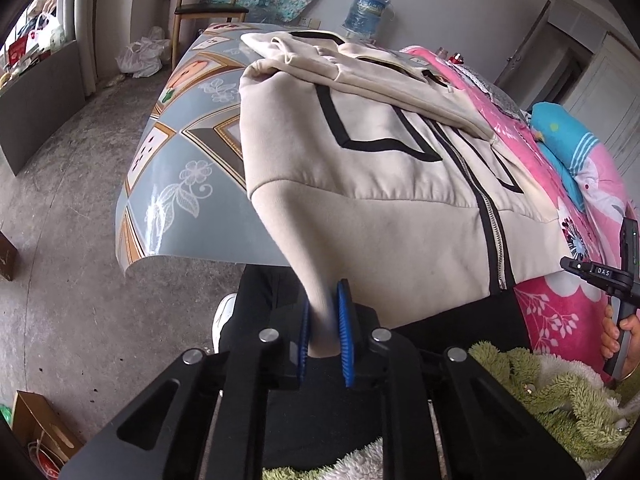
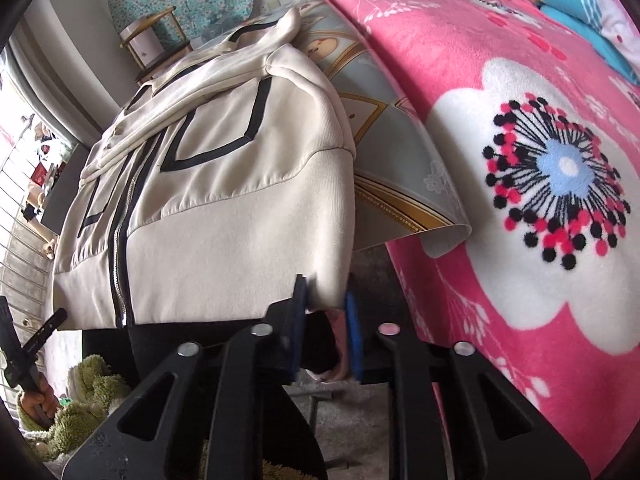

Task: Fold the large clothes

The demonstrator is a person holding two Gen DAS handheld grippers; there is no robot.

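A cream zip-up hoodie [image 1: 380, 168] with black line trim lies on a patterned grey mat [image 1: 188, 148], sleeves folded over its chest. My left gripper [image 1: 325, 320] is shut on the hoodie's near left hem corner, which is pulled down toward me. In the right wrist view, my right gripper [image 2: 326, 312] has its blue pads around the hoodie's [image 2: 224, 184] near right hem corner, with a small gap to the right pad. The right gripper's handle also shows in the left wrist view [image 1: 612, 280].
The mat [image 2: 400, 184] overhangs a bed covered by a pink flowered blanket [image 2: 520, 160]. A blue pillow [image 1: 568, 140] lies at the right. A wooden chair [image 1: 208, 8] and a water bottle [image 1: 366, 10] stand behind. Green fuzzy fabric [image 1: 560, 392] lies near me.
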